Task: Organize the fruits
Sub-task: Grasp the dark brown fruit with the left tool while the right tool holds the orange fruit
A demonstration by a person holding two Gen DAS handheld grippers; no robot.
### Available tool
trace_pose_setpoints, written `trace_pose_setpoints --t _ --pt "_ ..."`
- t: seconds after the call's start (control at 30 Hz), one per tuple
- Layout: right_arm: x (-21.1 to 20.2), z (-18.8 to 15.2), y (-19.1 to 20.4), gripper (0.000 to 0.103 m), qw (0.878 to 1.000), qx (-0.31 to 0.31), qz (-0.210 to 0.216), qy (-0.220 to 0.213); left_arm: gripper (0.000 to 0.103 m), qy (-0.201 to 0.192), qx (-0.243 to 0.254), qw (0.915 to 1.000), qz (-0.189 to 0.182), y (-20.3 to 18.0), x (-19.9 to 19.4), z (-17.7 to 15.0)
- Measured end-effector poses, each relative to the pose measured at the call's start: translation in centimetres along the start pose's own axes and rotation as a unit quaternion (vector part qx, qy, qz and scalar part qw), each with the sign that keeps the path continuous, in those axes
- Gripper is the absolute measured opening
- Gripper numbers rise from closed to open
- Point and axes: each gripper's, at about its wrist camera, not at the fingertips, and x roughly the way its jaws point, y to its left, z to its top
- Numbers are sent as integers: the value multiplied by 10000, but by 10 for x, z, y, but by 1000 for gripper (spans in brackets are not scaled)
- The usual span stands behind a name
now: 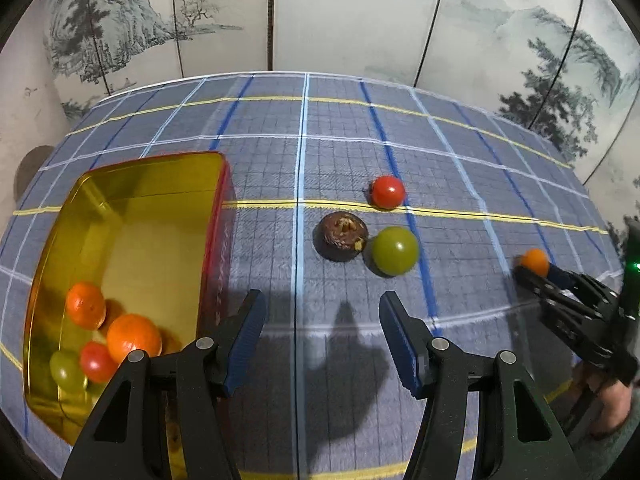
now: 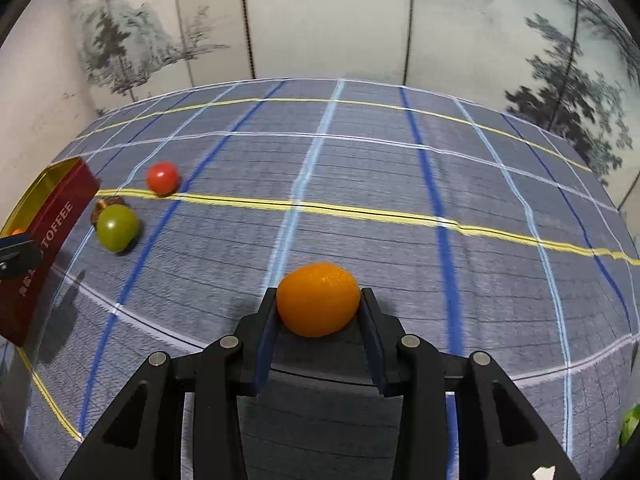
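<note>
My left gripper (image 1: 322,336) is open and empty over the cloth, just right of a gold tin (image 1: 132,184) with red walls. The tin holds two small oranges (image 1: 134,338), a red tomato (image 1: 96,361) and a green fruit (image 1: 66,368). On the cloth ahead lie a red tomato (image 1: 387,191), a dark brown fruit (image 1: 343,237) and a green fruit (image 1: 395,250). My right gripper (image 2: 319,304) is shut on a small orange (image 2: 318,299); it also shows in the left wrist view (image 1: 534,266) at the far right. The tin (image 2: 48,216), tomato (image 2: 162,178) and green fruit (image 2: 117,227) show at the left of the right wrist view.
A blue plaid tablecloth (image 1: 460,148) covers the table. A painted folding screen (image 1: 320,12) stands behind the far edge. Something green (image 2: 630,426) shows at the lower right edge of the right wrist view.
</note>
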Motion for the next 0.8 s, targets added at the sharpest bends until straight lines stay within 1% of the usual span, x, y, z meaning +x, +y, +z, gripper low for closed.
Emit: trace_pose_setpoints --t 0.07,0.13,0.23,0.4,0.43,0.53,0.67,0.8 --pt "0 0 -2 36 10000 42 42 -5 60 30 49 10000 -8 -1 8 5" --pt "-1 0 -1 36 10000 19 26 -2 60 78 91 9999 79 -2 17 10" --pt "-1 0 0 37 10000 0 55 -2 59 145 198 9997 55 -5 28 16" --pt "0 0 -3 37 9999 58 127 -11 53 224 353 9991 51 -8 43 24" --pt "0 0 -4 37 9999 72 145 -13 52 224 408 9989 106 -9 45 26" --pt "-1 0 -5 37 9998 108 186 -19 51 278 466 9985 11 -12 52 31" --pt "-1 0 -5 37 9997 129 210 -23 50 301 579 9979 25 -17 60 35" --pt "-1 0 -7 37 9996 154 241 -26 48 376 505 9980 -69 -17 71 41"
